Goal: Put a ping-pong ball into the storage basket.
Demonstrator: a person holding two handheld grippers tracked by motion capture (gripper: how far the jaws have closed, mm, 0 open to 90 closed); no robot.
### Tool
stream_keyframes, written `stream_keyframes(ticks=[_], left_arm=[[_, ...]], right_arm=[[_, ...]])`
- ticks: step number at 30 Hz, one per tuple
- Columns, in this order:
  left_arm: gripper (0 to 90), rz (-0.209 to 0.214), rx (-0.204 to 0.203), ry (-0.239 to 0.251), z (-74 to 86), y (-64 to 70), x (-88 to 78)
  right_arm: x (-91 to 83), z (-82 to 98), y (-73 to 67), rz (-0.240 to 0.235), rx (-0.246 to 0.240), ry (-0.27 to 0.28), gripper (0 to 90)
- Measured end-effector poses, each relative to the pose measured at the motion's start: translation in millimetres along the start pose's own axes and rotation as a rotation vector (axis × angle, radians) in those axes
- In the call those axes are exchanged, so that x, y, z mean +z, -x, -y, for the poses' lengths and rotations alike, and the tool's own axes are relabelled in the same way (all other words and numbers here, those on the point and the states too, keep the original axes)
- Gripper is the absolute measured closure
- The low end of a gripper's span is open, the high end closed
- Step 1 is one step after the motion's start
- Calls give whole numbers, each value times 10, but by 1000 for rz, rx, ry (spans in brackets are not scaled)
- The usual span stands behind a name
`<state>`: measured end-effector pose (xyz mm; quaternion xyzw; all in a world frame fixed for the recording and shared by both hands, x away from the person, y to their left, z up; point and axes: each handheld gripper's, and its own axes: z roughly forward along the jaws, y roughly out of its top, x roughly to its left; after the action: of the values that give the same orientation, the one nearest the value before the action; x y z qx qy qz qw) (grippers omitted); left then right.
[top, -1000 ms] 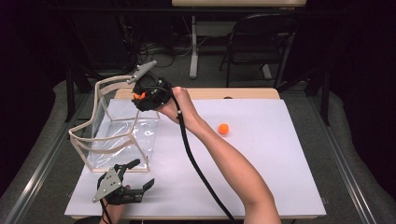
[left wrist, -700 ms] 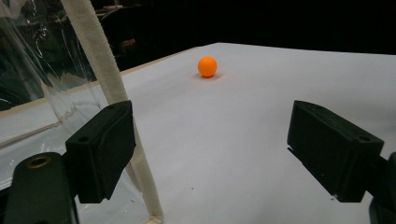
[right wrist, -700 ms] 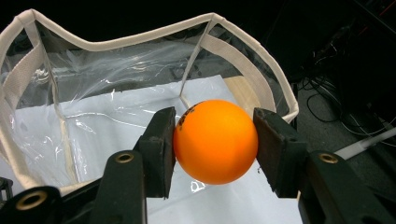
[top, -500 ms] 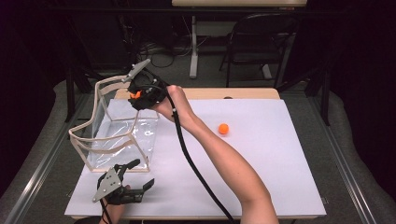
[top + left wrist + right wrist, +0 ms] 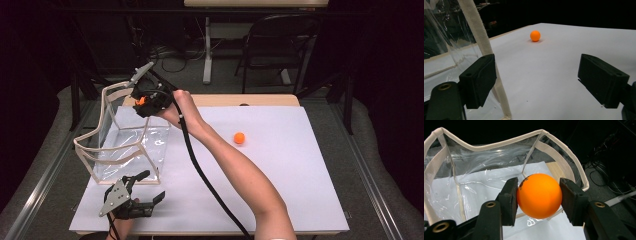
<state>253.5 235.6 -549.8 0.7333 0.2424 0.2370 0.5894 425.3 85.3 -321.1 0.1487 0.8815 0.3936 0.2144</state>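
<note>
Orange balls: two. One (image 5: 539,195) clamped between jaws of right gripper (image 5: 537,197), above far rim of clear bag (image 5: 125,145), left side. Second ball (image 5: 239,137) loose on white table (image 5: 280,170), centre-right. Left gripper (image 5: 131,200), near left, jaws spread, empty.

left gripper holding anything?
No: in the left gripper view the left gripper has its jaws wide apart over bare white table, nothing between them.

Table (image 5: 300,165) is viewed from above, fwd and down. Left gripper cam sits low, close to the surface, aimed at loose ball (image 5: 535,35) (also seen from above). Right gripper cam is held close over the clear bag (image 5: 499,162).
</note>
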Motion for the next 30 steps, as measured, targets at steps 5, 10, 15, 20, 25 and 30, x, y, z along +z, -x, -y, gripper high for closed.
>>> stream_keyframes(ticks=[5,10,15,20,25,30], left_arm=[[158,3,3,-1,-1,-4,-3],[158,1,-1,0,1,-1,0],[158,1,-1,0,0,-6,-5],[158,3,4,-2,-1,-6,-5],[158,1,-1,1,-1,-6,-6],[158,1,-2,2,-1,-6,-7]], right_arm=[[27,-37,-23,-3,-10,-2,506],[61,-71,-30,-6,-13,-8,506],[116,-84,-48,-6,-22,-20,506],[182,-82,-62,-11,-18,-33,506],[243,-75,-63,-14,-17,-42,506],[294,-70,-69,-20,-18,-55,506]])
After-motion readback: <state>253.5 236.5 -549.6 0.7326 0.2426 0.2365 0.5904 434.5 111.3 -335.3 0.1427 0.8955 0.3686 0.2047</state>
